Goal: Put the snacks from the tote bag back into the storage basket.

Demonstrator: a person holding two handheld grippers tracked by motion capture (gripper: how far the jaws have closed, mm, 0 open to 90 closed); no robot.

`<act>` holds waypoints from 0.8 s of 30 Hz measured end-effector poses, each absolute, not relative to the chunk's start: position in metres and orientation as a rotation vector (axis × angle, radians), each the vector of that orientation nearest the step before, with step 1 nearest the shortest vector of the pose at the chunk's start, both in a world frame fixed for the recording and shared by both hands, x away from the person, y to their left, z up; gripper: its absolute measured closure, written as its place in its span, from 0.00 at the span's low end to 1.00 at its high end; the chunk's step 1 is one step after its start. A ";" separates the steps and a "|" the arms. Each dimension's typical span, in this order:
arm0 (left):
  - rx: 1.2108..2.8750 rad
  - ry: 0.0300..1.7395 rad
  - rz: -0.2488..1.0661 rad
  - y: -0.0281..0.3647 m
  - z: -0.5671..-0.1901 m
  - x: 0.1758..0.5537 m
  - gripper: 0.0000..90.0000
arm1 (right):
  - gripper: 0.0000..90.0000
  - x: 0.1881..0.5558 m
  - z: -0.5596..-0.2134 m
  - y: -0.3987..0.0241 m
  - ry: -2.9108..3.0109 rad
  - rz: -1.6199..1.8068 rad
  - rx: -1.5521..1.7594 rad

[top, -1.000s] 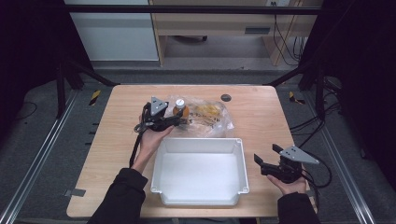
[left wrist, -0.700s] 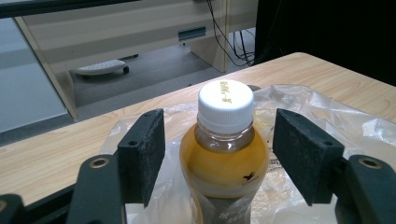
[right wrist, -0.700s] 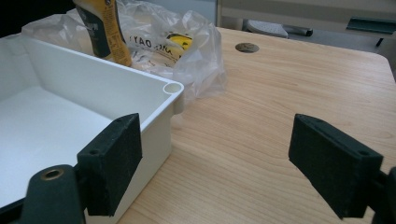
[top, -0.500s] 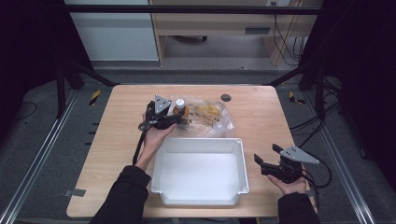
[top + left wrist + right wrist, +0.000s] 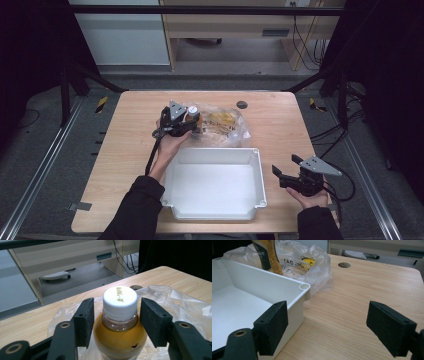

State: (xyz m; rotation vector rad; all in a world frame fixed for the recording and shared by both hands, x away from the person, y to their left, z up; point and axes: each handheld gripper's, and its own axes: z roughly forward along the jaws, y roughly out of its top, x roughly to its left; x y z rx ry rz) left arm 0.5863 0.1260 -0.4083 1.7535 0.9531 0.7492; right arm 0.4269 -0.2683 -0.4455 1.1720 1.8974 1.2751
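the left hand-held gripper (image 5: 116, 315) is being held open around the neck of a bottle (image 5: 119, 332) of amber liquid, which is standing on a clear plastic bag (image 5: 227, 125) on the surface (image 5: 125, 150), beyond the white bin (image 5: 215, 182). the pads are best being closed below the white cap (image 5: 120, 300), squarely, probably before lifting. the right hand-held gripper (image 5: 290, 174) is being kept open beside the bin.

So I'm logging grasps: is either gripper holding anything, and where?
Nothing held yet. The left gripper is open around the bottle neck, pads apart from it. The right gripper is open, empty.
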 end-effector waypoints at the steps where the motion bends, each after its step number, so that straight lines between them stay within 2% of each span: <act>1: 1.741 0.958 0.744 0.126 -0.409 0.587 0.52 | 0.20 0.427 -0.446 -0.268 1.899 1.276 1.172; 12: 1.725 0.943 0.757 0.121 -0.410 0.590 0.62 | 0.20 0.427 -0.446 -0.269 1.902 1.270 1.175; 24: 1.744 0.950 0.772 0.117 -0.408 0.592 0.65 | 0.20 0.428 -0.447 -0.268 1.912 1.266 1.181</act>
